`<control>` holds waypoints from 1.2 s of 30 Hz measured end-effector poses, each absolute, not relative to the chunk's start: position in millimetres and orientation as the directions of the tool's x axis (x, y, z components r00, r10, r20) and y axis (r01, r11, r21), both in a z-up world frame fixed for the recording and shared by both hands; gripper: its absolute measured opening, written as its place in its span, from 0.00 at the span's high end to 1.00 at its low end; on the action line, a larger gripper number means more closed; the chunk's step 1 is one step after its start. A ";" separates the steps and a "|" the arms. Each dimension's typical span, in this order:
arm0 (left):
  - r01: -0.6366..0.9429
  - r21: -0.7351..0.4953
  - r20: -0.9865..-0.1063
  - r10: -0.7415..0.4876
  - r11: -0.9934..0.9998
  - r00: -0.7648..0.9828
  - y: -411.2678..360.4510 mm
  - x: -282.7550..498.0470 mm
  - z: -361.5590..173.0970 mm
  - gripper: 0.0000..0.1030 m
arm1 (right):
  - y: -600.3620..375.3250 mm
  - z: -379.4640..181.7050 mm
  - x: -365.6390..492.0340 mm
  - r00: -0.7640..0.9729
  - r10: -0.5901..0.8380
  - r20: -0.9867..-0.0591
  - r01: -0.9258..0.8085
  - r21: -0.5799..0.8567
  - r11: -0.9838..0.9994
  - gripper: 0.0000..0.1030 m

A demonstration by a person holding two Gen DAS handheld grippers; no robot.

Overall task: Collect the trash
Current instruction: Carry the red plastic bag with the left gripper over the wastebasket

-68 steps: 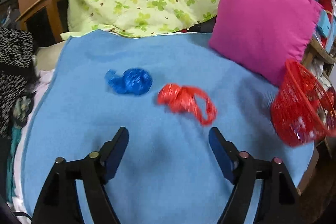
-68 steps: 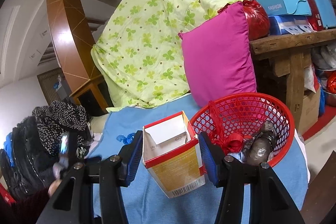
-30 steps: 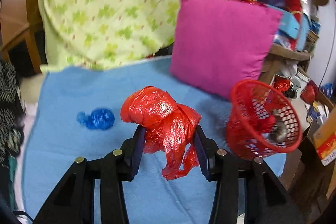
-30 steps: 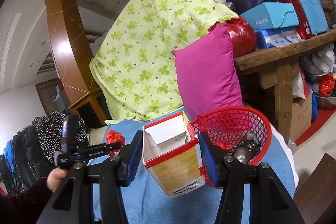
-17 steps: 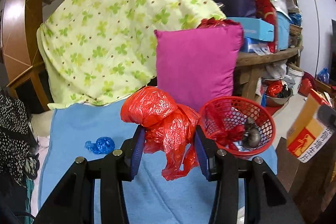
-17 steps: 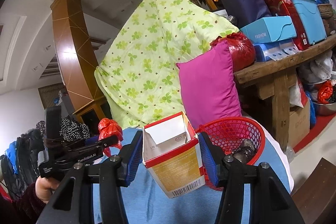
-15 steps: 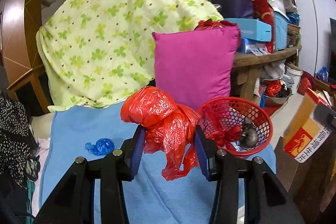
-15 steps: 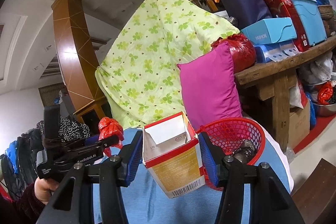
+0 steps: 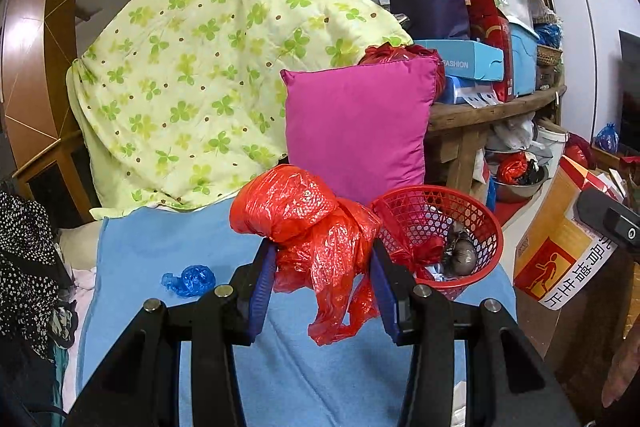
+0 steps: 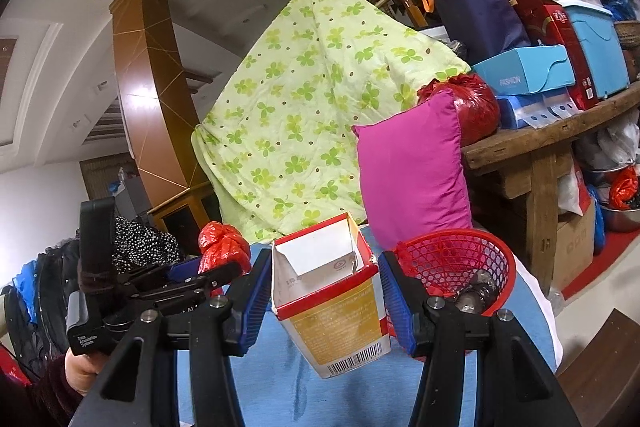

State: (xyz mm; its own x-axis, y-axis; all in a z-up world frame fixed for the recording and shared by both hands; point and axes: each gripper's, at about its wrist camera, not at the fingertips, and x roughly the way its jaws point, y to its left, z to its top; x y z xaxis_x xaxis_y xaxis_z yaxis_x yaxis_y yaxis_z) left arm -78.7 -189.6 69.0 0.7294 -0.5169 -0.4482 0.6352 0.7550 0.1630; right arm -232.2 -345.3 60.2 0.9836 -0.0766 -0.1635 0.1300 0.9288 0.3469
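Note:
My left gripper is shut on a crumpled red plastic bag and holds it above the blue blanket, left of the red mesh basket. The basket holds a red bag and dark wrappers. My right gripper is shut on an open yellow and red carton, held above the blanket beside the basket. The carton also shows at the right of the left wrist view. The left gripper with its red bag shows at the left of the right wrist view. A blue plastic bag lies on the blanket.
A magenta pillow leans behind the basket, with a green clover quilt draped to its left. A wooden table stacked with boxes stands at the right. Dark clothes lie along the blanket's left edge.
My left gripper closed on the red bag, lifted it off the blanket and carried it toward the basket. The right gripper rose a little with the carton still in it.

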 end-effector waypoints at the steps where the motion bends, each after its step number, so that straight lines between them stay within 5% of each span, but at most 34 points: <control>1: 0.635 0.162 -0.449 -0.516 0.756 0.729 -189.9 -78.6 68.7 0.53 | -344.9 60.1 -231.8 0.984 -0.075 -0.163 0.129 0.347 0.929 0.46; 36: 0.658 0.201 -0.499 -0.502 0.726 0.707 -220.5 -66.8 53.6 0.53 | -376.1 39.4 -226.3 0.981 -0.081 -0.179 0.149 0.413 0.898 0.46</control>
State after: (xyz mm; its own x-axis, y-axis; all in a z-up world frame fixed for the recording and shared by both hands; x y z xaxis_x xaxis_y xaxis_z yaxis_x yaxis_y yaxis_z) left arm -66.8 -220.5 53.6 0.7066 -0.5021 -0.4986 0.6577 0.7258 0.2013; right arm -226.3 -376.1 39.4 0.9806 -0.0806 -0.1788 0.1492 0.8983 0.4132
